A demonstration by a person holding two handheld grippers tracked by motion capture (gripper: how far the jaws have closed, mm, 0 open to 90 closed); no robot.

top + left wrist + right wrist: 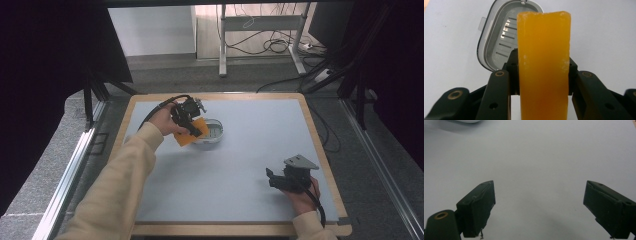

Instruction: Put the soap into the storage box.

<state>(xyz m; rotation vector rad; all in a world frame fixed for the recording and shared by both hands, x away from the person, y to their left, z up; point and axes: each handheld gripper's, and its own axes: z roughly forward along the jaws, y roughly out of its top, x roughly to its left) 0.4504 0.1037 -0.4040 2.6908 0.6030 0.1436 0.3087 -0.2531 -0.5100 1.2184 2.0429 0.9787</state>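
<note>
**Left tool holding orange bar over grey box**

Our left tool (544, 75) pinches the orange bar (544, 65), held just above the open grey box (212, 131) near the tabletop's (240, 165) far-left corner. Right tool (539, 207) spread wide, empty, near the front-right edge.

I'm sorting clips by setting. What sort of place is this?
Probably a lab or data-recording workspace, not a home: a bare grey work table with a wooden edge, dark curtains on both sides, and loose cables on the floor under a metal desk frame behind.
</note>
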